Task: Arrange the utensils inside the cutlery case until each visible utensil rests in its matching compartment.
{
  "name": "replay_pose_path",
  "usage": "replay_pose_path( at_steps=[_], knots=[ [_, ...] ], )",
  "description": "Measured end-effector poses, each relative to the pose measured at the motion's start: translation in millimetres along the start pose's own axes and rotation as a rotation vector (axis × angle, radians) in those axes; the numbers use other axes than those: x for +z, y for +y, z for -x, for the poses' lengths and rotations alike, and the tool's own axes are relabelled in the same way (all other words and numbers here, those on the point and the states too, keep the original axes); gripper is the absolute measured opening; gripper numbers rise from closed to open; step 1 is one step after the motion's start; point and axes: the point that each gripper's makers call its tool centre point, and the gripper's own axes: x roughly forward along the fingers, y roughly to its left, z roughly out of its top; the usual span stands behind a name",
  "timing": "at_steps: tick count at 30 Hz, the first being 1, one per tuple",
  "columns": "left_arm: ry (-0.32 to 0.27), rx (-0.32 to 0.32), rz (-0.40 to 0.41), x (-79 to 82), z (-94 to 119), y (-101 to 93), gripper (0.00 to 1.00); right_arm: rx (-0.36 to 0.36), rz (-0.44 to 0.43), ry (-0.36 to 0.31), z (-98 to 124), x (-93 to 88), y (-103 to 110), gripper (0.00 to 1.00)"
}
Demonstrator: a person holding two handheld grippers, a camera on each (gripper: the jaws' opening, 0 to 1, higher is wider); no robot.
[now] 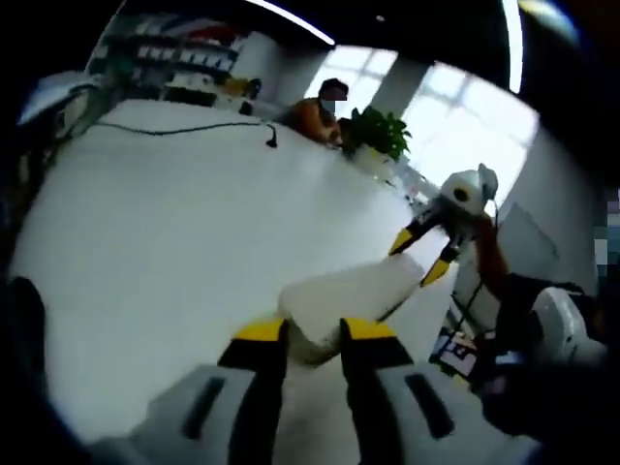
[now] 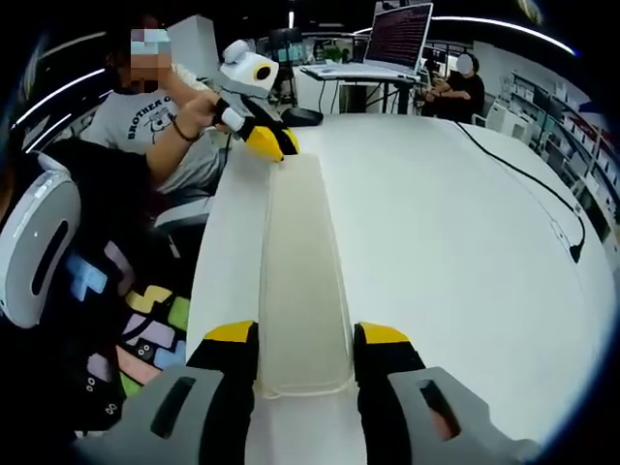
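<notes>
Long translucent cutlery case lid [image 2: 302,281] held at both short ends, flat over the white table [image 2: 455,242], near its left edge.

Right gripper [image 2: 306,341]: yellow-tipped jaws straddling the near end of the lid, pressed against its sides, clamped on it. Left gripper [image 2: 260,136] seen across the table, in a hand, jaws on the far end.

In the left gripper view, left gripper [image 1: 313,331] closed on the near end of the same lid [image 1: 354,291]; right gripper [image 1: 423,254] at the far end, its yellow tips either side of the lid, which looks lifted off the surface here.

Likely reason for the two-ended grip: long, thin, flexible part, single-end hold would let it sag or twist. Gripping on the narrow ends keeps it level and controlled for carrying or setting down.

No utensils or compartment tray in sight, so sorting not yet started, by the look of it. Lid or case half, cannot tell for sure.

Black cable [image 2: 523,174] runs across the table's far right, well apart from the lid. Laptop [image 2: 395,37] on a stand beyond the table. Potted plant [image 1: 378,131] at the far table edge.
</notes>
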Motion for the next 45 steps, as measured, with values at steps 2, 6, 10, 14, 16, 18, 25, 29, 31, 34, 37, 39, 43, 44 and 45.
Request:
replay_pose_path(
  at_steps=[2,6,10,14,16,18,25,29,31,34,37,39,43,44,45],
  knots=[
    [-0.005,0.004,-0.073,7.7,2,-4.3,0.35,-0.004,-0.002,-0.003,1,0.8,-1,0.4],
    [0.042,0.02,-0.328,19.4,4,-14.4,0.43,0.0,0.0,0.004,0,1.1,0,0.4],
    [0.065,0.035,-0.433,25.6,3,-17.7,0.52,0.008,0.023,0.014,-2,0.9,2,0.39],
    [0.062,0.0,-0.421,28.8,7,-24.4,0.51,0.013,0.038,0.019,-5,-0.6,2,0.39],
    [0.086,-0.007,-0.437,25.6,7,-25.7,0.51,0.019,0.034,0.014,-5,-0.9,2,0.39],
    [0.133,-0.008,-0.503,21.3,6,-26.4,0.51,0.024,0.029,0.006,-5,-0.5,1,0.39],
    [0.318,0.0,-0.68,9.6,-5,-20.1,0.56,0.029,0.035,0.009,-4,-0.1,0,0.39],
    [0.396,-0.007,-0.726,5.4,-13,-10.3,0.56,0.044,0.024,0.011,-4,0.8,0,0.39],
    [0.43,-0.009,-0.719,2.3,-17,-5.9,0.56,0.048,0.022,0.013,-4,1.0,-1,0.39],
    [0.488,0.006,-0.689,-4.2,-19,0.6,0.51,0.055,0.025,0.015,-4,1.3,-1,0.39],
    [0.497,0.013,-0.716,-5.1,-23,3.6,0.52,0.06,0.021,0.017,-3,2.0,-1,0.39],
    [0.504,0.012,-0.72,-6.3,-23,4.0,0.5,0.055,0.021,0.014,-2,3.1,-2,0.39],
    [0.518,0.021,-0.713,-8.3,-23,7.1,0.46,0.047,0.03,0.014,1,6.6,-4,0.39],
    [0.511,0.023,-0.704,-7.6,-24,7.7,0.46,0.043,0.032,0.013,1,7.2,-4,0.38],
    [0.507,0.021,-0.699,-7.4,-24,8.5,0.46,0.041,0.032,0.014,1,7.9,-4,0.38]
  ],
)
